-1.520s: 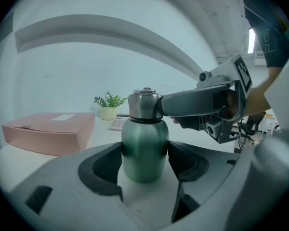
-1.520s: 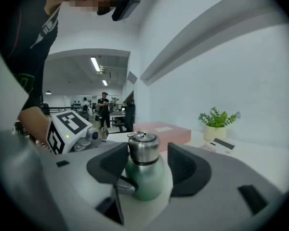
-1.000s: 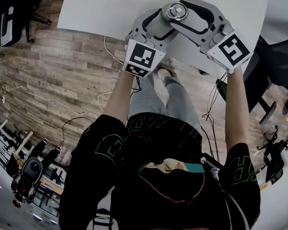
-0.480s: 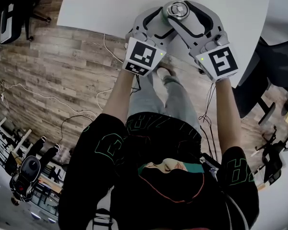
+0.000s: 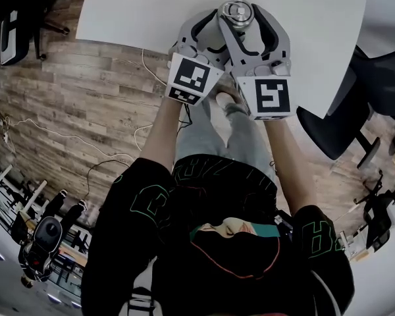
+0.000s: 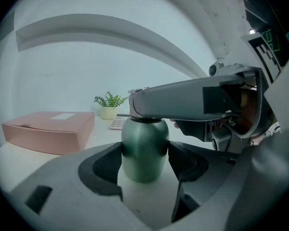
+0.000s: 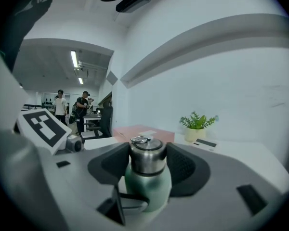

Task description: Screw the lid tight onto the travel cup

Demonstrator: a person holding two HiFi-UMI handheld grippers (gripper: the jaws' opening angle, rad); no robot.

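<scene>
A green travel cup (image 6: 143,150) stands on the white table (image 5: 138,12) near its front edge. My left gripper (image 6: 144,154) is shut on the cup's body, a dark pad pressing on each side. The steel lid (image 7: 147,154) sits on top of the cup (image 7: 147,189). Both pads of my right gripper (image 7: 147,161), which is shut on the lid, touch its sides. In the head view the lid (image 5: 237,12) shows between the two grey jaw pairs, and the right gripper's marker cube (image 5: 271,97) points back toward the person.
A pink box (image 6: 48,131), a small potted plant (image 6: 110,105) and a calculator (image 6: 117,123) lie farther back on the table. A black chair (image 5: 342,127) stands at the right. Cables trail over the wooden floor (image 5: 85,110). People stand far off (image 7: 82,109).
My right gripper has swung round the lid: its marker cube moved from the right to the left and nearer the person. The left gripper and cup have hardly moved.
</scene>
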